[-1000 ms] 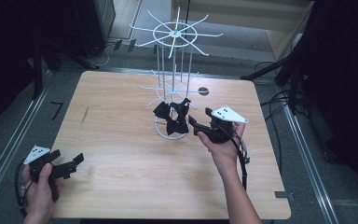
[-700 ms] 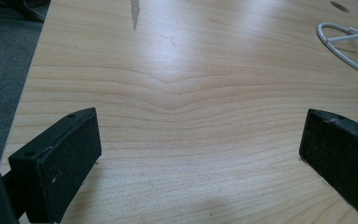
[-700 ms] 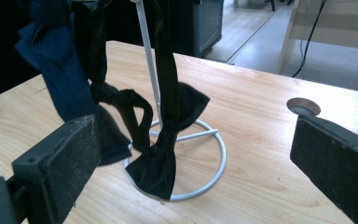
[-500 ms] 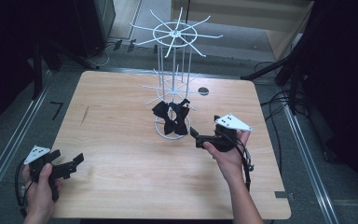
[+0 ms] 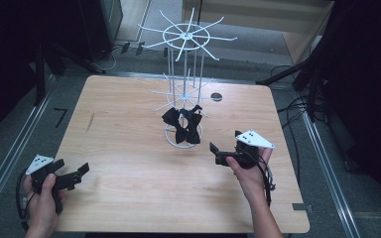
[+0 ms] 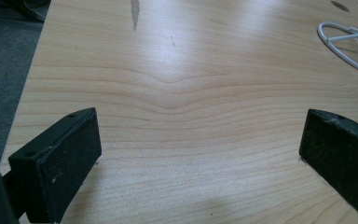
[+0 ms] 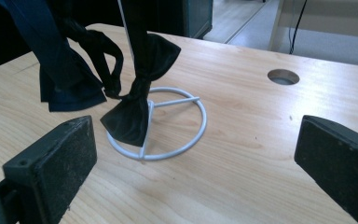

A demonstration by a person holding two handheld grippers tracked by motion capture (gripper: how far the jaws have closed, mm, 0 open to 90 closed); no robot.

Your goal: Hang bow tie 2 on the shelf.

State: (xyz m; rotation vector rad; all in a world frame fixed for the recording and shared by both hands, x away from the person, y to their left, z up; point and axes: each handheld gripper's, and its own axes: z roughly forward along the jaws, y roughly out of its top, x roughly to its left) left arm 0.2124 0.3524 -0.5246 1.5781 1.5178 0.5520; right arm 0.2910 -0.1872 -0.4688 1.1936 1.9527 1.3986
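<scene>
A white wire rack (image 5: 183,94) stands mid-table, with black bow ties (image 5: 183,124) hanging low over its ring base (image 7: 191,135). My right gripper (image 5: 216,154) is to the right of the base and nearer the front edge, pointing left. Its jaws have just been opening and now stand wide, with nothing between them. In the right gripper view (image 7: 196,158) a bow tie (image 7: 140,93) hangs ahead, apart from the pads. Held at the table's front left corner, my left gripper (image 5: 71,167) is open over bare wood (image 6: 200,154).
The wooden table (image 5: 129,148) has a round hole (image 5: 217,96) behind the rack on the right. Spokes of the rack reach out at two heights. Dark stands and cables lie on the floor around the table.
My right gripper has drawn back from the bow ties toward the front right and sunk a little. Its jaws now stand wider. The left gripper has stayed put.
</scene>
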